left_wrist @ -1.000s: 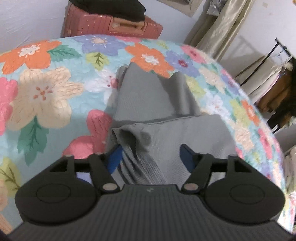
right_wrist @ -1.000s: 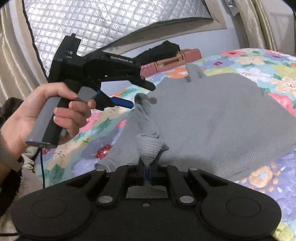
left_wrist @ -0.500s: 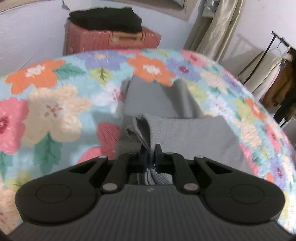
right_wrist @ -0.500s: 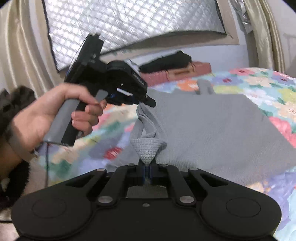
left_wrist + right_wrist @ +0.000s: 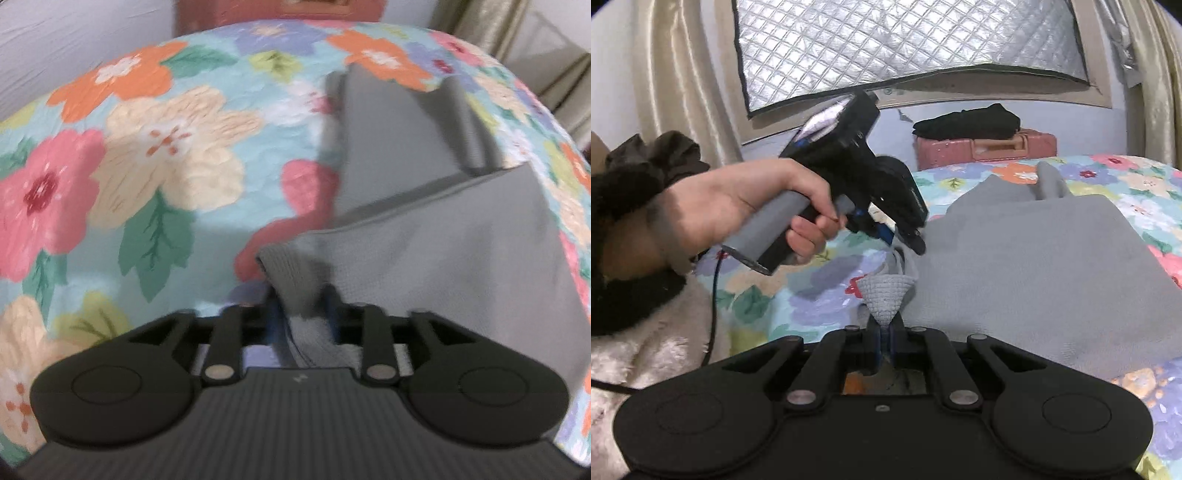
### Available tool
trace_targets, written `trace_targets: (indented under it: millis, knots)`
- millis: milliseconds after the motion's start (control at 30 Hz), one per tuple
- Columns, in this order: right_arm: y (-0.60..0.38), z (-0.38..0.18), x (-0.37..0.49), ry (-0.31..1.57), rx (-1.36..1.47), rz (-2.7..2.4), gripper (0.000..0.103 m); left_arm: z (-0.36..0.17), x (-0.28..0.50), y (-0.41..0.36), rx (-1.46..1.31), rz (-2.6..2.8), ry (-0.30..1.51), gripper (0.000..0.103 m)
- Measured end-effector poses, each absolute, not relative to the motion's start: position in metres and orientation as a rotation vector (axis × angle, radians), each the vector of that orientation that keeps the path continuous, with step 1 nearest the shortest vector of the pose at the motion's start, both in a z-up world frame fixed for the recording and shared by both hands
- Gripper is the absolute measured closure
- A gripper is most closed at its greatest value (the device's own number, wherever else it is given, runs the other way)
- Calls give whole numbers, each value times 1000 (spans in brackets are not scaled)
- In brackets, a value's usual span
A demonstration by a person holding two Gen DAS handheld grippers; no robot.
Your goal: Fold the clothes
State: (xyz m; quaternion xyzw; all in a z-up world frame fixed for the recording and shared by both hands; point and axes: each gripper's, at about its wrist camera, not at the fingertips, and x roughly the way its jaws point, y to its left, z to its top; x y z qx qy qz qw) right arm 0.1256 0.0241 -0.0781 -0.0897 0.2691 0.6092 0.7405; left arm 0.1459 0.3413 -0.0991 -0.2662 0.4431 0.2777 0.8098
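A grey knit garment (image 5: 1027, 266) lies partly folded on the floral bedspread (image 5: 155, 177); it also shows in the left wrist view (image 5: 443, 258). My left gripper (image 5: 301, 314) has its jaws a little apart around a bunched grey edge of the garment, near its left side. It also shows in the right wrist view (image 5: 905, 236), held by a hand, with its tips at the cloth. My right gripper (image 5: 884, 336) is shut on a ribbed grey corner of the garment (image 5: 884, 295) and holds it slightly raised.
A pink suitcase (image 5: 986, 147) with folded black clothes (image 5: 967, 122) on top stands beyond the bed. Curtains (image 5: 683, 85) and a quilted silver window cover (image 5: 905, 44) are behind. A fuzzy white fabric (image 5: 646, 339) lies at the bed's left edge.
The left gripper, shut on the grey edge half a second ago, has its jaws slightly wider now and has shifted left and lower. The right gripper keeps its hold on the ribbed corner.
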Motion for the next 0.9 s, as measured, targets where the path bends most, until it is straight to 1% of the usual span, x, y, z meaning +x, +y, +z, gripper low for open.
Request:
trace_targets:
  millis: [100,133,167,267,333,500,567,700,800,900]
  knots:
    - [26,-83,128,644,-194,1354,88,-95,142,335,-520,622,968,69]
    - [26,-84,129,669,-185,1370,84,-93,141,332,-500,634,977,69]
    - [26,-85,129,683,-176,1386,83,-92,140,330,-480,645,986,69]
    - [27,-86,130,702,-175,1407,83,-88,137,322,-419,679,1011,61]
    - [28,-86,128,706,-188,1408,83,-86,132,322,-436,677,1014,61]
    - [28,-88,129,748,-143,1455,74,-79,123,318,-486,658,994,61]
    - [29,-90,128,767,-134,1475,73,-73,119,308,-489,623,981,60]
    - [28,-96,133,794,-128,1461,74,-66,109,288,-528,537,943,47]
    - [29,-103,140,841,-105,1444,74,-80,113,279,-522,537,1005,47]
    - [28,-104,143,857,-63,1446,73,-98,119,283,-572,532,1057,47]
